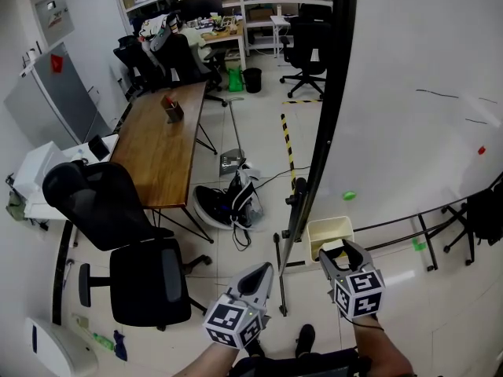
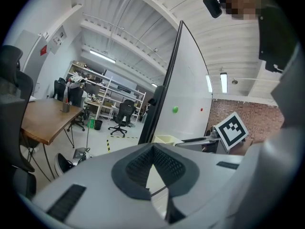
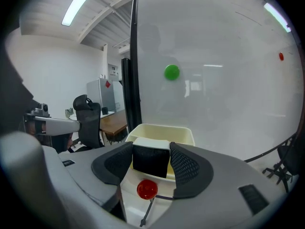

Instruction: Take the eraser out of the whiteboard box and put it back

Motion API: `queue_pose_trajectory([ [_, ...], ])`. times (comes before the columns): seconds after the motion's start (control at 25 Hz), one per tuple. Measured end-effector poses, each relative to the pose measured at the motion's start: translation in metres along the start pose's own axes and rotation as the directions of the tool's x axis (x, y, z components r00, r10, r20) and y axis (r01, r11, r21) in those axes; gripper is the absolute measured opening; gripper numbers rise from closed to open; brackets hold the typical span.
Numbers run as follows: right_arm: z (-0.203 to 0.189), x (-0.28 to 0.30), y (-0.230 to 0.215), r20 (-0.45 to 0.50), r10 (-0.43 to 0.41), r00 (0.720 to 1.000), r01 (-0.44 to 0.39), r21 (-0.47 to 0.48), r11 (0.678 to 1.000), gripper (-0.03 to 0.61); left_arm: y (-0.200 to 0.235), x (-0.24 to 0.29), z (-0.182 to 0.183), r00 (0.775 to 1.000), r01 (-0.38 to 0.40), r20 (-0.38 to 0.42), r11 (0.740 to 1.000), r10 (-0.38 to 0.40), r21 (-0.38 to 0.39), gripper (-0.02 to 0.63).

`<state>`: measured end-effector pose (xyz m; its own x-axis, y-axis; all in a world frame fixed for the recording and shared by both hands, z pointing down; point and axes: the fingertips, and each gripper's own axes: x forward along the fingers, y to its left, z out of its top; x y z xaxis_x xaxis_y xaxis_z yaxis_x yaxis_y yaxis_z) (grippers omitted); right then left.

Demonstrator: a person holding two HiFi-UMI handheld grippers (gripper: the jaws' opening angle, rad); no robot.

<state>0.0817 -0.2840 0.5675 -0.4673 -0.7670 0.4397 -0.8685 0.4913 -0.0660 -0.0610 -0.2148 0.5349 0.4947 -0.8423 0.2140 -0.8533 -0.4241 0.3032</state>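
No text legible, no readable labels, brands, numbers, signs

The box (image 3: 162, 129) lies open from above to my right tool (image 1: 343, 250); the whiteboard (image 3: 214, 80) stands close behind it, its dark post (image 3: 129, 80) left; open floor (image 1: 255, 120) beyond that.

Eraser (image 3: 150, 160) in right gripper (image 3: 151, 148), at cream box (image 3: 183, 130)

Bright, even light. Right gripper view: ceiling tube light (image 3: 81, 4) at 11 o'clock, glare streak on whiteboard (image 3: 224, 94) at 1 o'clock. Heavy fisheye bend, black vignette in corners; left gripper (image 2: 153, 148) body soft-focus.
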Motion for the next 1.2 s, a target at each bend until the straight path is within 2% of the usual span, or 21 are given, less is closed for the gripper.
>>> queue_pose_trajectory([
  [0.44,0.011,-0.023,0.003,0.002,0.003,1.0,-0.003,0.021,1.0,0.29,-0.013,-0.021,0.025,1.0,-0.001,0.026,1.0,0.001,0.018,0.028],
  [0.76,0.063,-0.089,0.01,0.126,0.022,0.992,-0.027,0.034,0.999,0.29,-0.041,-0.05,0.059,0.996,-0.005,0.085,1.0,0.002,0.031,0.028],
  [1.0,0.106,-0.149,0.021,0.261,0.061,0.963,-0.069,0.022,0.997,0.268,-0.063,-0.077,0.091,0.988,0.015,0.152,0.999,-0.021,0.041,0.028],
  [1.12,0.122,-0.174,0.025,0.304,0.063,0.951,-0.068,0.004,0.998,0.144,-0.077,-0.086,0.106,0.984,0.024,0.172,0.998,-0.034,0.064,0.028],
  [1.2,0.129,-0.188,0.028,0.325,0.072,0.943,-0.075,-0.003,0.997,0.025,-0.086,-0.091,0.111,0.983,0.027,0.18,0.996,-0.041,0.084,0.028],
])
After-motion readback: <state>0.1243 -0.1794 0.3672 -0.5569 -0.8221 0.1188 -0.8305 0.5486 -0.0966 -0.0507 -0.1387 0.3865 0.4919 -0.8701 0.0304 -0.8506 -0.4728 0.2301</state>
